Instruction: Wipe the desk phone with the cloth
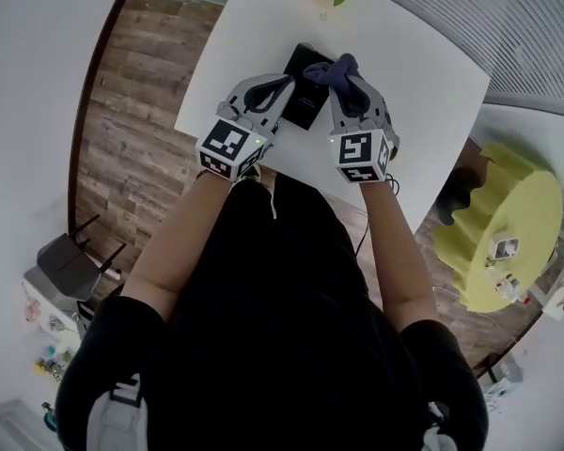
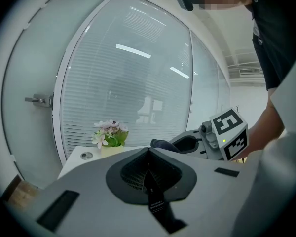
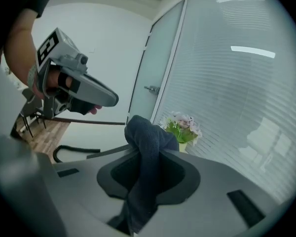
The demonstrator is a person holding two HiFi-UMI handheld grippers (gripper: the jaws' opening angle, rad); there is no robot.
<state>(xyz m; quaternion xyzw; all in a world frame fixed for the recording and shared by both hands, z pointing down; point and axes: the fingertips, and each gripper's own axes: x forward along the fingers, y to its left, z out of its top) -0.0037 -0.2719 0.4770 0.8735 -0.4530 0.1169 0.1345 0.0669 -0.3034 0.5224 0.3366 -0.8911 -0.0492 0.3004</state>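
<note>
Up at 12 o'clock on the white table (image 1: 404, 73), the black desk phone (image 1: 308, 101) sits between both grippers. Right gripper (image 1: 346, 90) is clamped on the dark blue cloth (image 1: 341, 69) by the phone's 1 o'clock corner. Left gripper (image 1: 280, 90) has its jaws pressed together, nothing in them.

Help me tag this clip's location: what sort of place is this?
Probably an office room: a frosted glass partition with blinds, a white table bearing a black desk phone, and wood-plank flooring.
</note>
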